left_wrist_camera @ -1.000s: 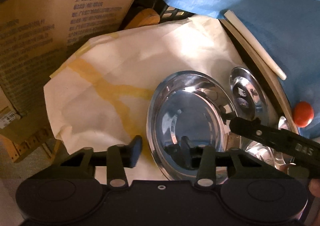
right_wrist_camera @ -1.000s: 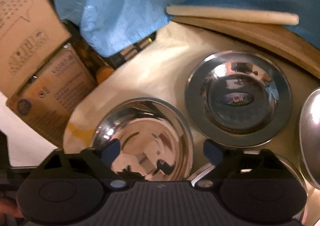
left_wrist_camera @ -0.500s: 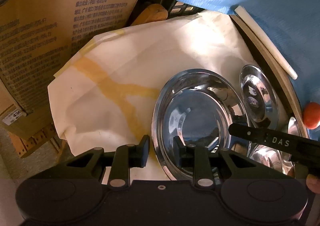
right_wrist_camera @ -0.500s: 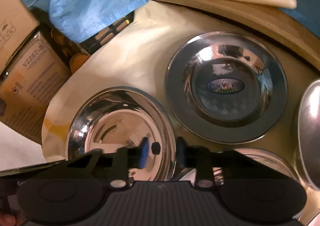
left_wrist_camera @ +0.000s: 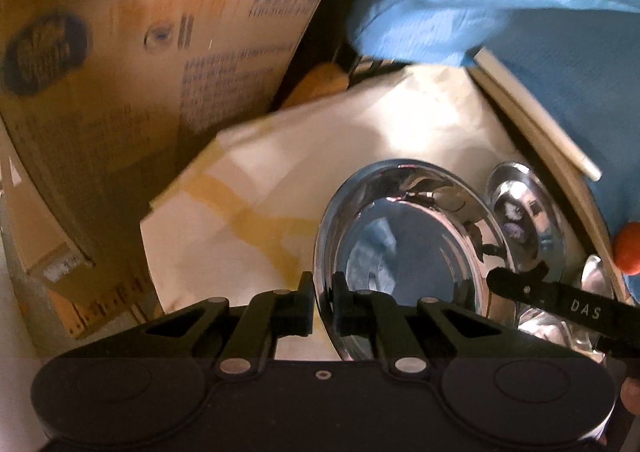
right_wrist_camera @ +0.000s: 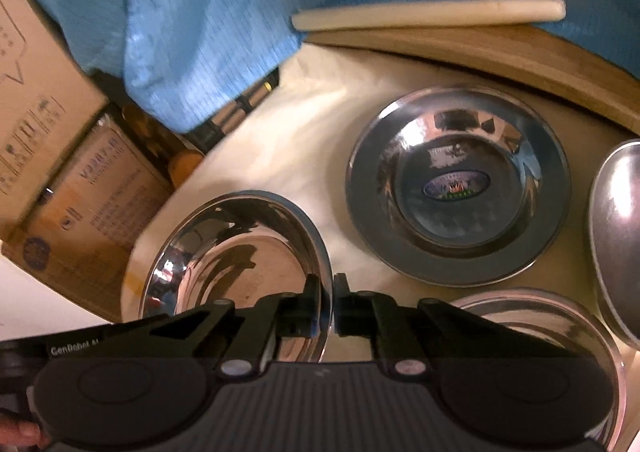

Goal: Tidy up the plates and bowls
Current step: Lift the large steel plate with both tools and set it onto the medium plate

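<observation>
A shiny steel bowl [left_wrist_camera: 404,252] sits on a cream cloth [left_wrist_camera: 320,156]. My left gripper [left_wrist_camera: 323,294] is closing its jaws on the bowl's left rim, and the pads press on the metal. My right gripper [right_wrist_camera: 328,300] is closing on the opposite rim of the same bowl [right_wrist_camera: 240,252], with the rim pinched between its pads. In the left wrist view, the right gripper's finger [left_wrist_camera: 560,304] comes in from the right. A steel plate with an oval sticker [right_wrist_camera: 460,188] lies behind and to the right. Two more steel bowls lie close by, one [right_wrist_camera: 540,332] at lower right and one [right_wrist_camera: 620,236] at the right edge.
Cardboard boxes [left_wrist_camera: 120,92] stand close on the left. A blue garment [right_wrist_camera: 280,12] hangs over the back. A cream stick [right_wrist_camera: 428,12] lies on a curved wooden board edge [right_wrist_camera: 480,52]. An orange-red ball [left_wrist_camera: 628,248] sits at the far right.
Both grippers went from open to shut on opposite rims of the steel bowl. The left gripper has risen a little, and its view has swung and blurred.
</observation>
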The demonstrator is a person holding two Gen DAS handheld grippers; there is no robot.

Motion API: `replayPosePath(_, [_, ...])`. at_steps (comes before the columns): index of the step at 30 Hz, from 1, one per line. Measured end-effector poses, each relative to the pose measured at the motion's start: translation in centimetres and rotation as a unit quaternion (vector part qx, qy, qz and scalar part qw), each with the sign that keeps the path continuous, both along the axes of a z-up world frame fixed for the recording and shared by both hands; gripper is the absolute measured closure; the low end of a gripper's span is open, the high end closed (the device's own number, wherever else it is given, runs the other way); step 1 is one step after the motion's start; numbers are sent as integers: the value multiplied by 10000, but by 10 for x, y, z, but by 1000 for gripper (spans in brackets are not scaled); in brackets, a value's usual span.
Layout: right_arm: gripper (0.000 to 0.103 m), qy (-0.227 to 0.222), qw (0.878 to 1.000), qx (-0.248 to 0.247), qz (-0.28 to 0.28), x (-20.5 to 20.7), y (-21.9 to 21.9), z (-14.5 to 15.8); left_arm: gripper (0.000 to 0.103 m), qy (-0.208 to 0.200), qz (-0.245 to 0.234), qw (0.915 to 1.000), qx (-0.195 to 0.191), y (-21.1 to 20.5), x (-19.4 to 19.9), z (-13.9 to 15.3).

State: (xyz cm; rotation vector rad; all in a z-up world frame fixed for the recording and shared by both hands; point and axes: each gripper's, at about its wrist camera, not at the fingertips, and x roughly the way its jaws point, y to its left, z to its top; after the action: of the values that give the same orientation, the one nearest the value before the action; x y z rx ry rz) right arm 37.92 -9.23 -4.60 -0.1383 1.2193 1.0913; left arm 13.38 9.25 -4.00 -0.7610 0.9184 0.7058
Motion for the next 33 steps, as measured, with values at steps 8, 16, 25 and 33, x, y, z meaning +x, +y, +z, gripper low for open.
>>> replayPosePath(8, [94, -98, 9981, 421, -432, 14, -48, 32, 95, -534, -454, 9974, 188, -17, 23, 30])
replayPosePath(16, [91, -190, 9953, 345, -882, 27, -119, 36, 95, -615, -1336, 9890, 177, -64, 57, 31])
replayPosePath(25, [90, -57, 9936, 116, -1122, 24, -178, 23, 94, -151, -2188, 9750, 350, -114, 83, 16])
replayPosePath(33, [87, 101, 9930, -142, -1172, 14, -192, 6, 89, 353, -2644, 9603, 822, -135, 95, 4])
